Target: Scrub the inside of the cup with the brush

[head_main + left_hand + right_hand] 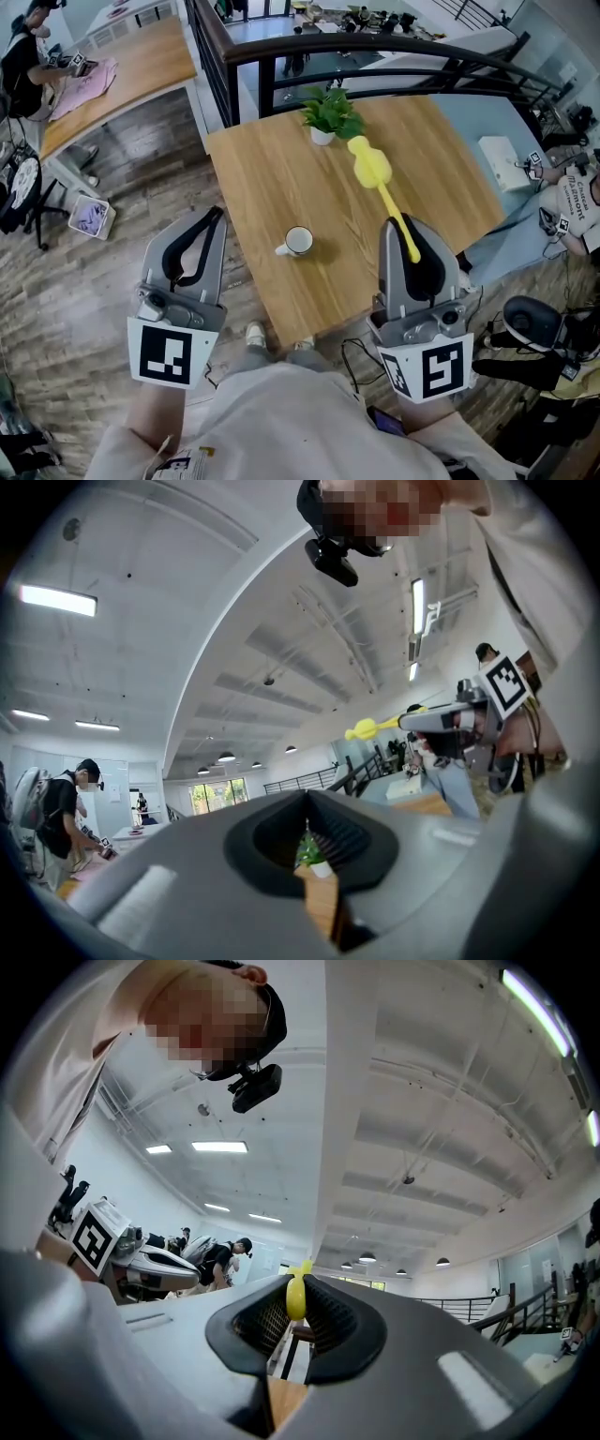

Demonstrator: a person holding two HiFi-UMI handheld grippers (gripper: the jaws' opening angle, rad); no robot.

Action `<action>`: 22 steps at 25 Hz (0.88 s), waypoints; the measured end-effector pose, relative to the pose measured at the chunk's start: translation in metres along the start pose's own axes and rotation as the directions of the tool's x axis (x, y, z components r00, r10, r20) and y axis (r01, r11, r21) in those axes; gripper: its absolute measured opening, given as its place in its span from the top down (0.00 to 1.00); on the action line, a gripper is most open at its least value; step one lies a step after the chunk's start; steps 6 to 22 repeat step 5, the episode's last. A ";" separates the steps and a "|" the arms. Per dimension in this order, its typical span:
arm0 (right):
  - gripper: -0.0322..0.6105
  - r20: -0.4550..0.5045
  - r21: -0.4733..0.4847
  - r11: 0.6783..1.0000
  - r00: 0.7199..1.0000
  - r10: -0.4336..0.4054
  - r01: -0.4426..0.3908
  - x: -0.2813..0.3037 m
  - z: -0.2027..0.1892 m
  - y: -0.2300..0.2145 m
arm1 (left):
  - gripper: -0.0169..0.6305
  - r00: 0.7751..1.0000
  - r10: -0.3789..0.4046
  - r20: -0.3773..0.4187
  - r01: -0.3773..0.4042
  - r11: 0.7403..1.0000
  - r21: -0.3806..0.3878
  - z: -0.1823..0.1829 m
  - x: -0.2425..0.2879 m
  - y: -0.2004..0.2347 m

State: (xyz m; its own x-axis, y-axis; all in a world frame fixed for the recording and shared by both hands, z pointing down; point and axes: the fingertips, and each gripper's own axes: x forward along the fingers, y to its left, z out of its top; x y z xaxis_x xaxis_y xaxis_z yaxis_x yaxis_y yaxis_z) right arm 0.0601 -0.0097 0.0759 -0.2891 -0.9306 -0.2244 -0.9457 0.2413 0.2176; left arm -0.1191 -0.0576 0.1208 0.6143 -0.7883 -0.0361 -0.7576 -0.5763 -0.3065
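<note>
A white cup with its handle to the left stands on the wooden table, near the front edge. My right gripper is shut on the handle of a yellow brush, whose head points away over the table, past the cup's right side. In the right gripper view the yellow handle sits pinched between the jaws. My left gripper hangs shut and empty off the table's left edge, left of the cup. Its jaws meet with nothing between them. From there the brush shows at the right.
A small potted plant stands at the table's far edge, in front of a dark railing. A white box lies on a blue surface to the right. A person sits at another table far left. A chair is lower right.
</note>
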 end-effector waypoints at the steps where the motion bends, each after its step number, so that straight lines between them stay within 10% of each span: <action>1: 0.89 -0.001 0.001 1.000 1.000 0.003 -0.003 0.004 -0.001 -0.001 | 0.97 1.000 0.000 -0.001 0.000 1.000 0.005 0.000 0.003 0.002; 22: 0.89 -0.015 0.019 1.000 1.000 0.011 -0.011 0.021 -0.008 -0.007 | 0.97 1.000 0.001 0.005 -0.001 0.999 0.036 0.004 0.018 0.009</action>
